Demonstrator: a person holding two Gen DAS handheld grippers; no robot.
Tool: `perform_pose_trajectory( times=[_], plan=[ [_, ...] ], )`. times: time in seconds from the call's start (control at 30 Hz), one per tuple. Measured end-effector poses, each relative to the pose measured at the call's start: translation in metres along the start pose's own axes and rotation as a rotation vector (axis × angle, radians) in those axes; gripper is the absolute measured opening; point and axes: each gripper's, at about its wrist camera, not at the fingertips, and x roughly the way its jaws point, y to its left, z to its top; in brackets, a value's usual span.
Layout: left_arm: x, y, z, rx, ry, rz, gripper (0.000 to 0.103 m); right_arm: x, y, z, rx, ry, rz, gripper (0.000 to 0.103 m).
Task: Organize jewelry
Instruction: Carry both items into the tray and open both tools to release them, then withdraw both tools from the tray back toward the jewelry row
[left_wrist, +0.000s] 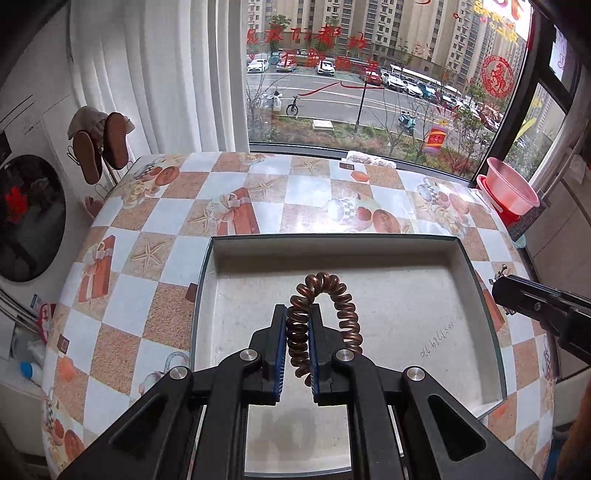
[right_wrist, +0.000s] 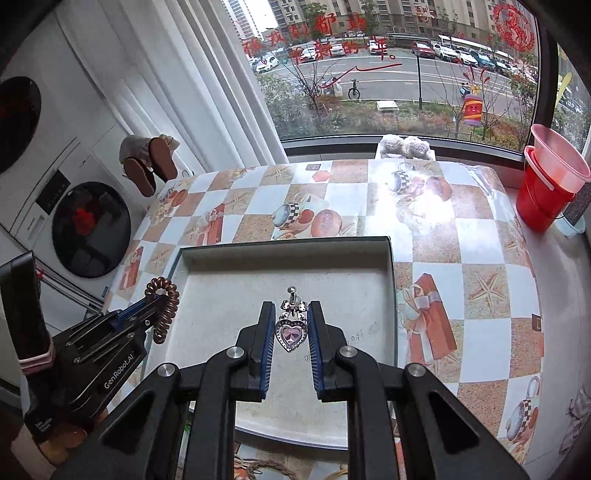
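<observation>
The left gripper (left_wrist: 298, 325) is clamping a coppery spiral hair tie (left_wrist: 325, 314), which is arching up above the shallow grey tray (left_wrist: 332, 243) on the checkered tablecloth (left_wrist: 147, 221). To its right, the right gripper (right_wrist: 292, 326) is pinching a heart-shaped pendant (right_wrist: 291, 334) with a pink stone, hanging over the same tray.

Soft overcast daylight enters through the window (left_wrist: 369, 74) ahead, leaving both views bright and sharp. A white glare patch washes out the glossy worktop (right_wrist: 424, 199) in the right view. Fisheye distortion bends the edges, and the corners fall dark.
</observation>
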Motion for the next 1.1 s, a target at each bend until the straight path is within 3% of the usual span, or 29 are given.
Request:
perform_pose_trajectory(
  times=[0.3,0.6,0.73,0.77,0.8,0.83,0.87,0.9,1.1],
  plan=[
    [0.058,-0.001,-0.004,0.026,0.05,0.075,0.024,0.084,-0.024,-0.01,0.01,0.093,-0.049,0.019],
    [0.066,-0.011,-0.01,0.077,0.017,0.147,0.024,0.095,-0.026,-0.015,0.007,0.084,-0.069,0.022],
    [0.062,-0.009,-0.008,0.052,0.021,0.114,0.024,0.091,-0.022,-0.013,0.01,0.08,-0.051,0.056],
    [0.06,-0.009,-0.007,0.048,0.016,0.111,0.027,0.087,-0.022,-0.012,0.015,0.067,-0.041,0.056],
    [0.058,-0.009,-0.007,0.047,0.011,0.108,0.037,0.083,-0.022,-0.011,0.021,0.057,-0.032,0.056],
    [0.055,-0.008,-0.007,0.047,0.004,0.118,0.083,0.079,-0.022,-0.01,0.029,0.048,-0.023,0.056],
    [0.051,-0.008,-0.007,0.042,-0.012,0.135,0.103,0.074,-0.022,-0.009,0.033,0.039,-0.016,0.056],
    [0.044,-0.007,-0.008,0.034,-0.049,0.138,0.103,0.068,-0.021,-0.008,0.035,0.028,-0.017,0.056],
    [0.027,-0.009,-0.008,0.034,-0.054,0.11,0.103,0.042,-0.019,-0.008,0.041,-0.004,-0.022,0.06]
  ],
)
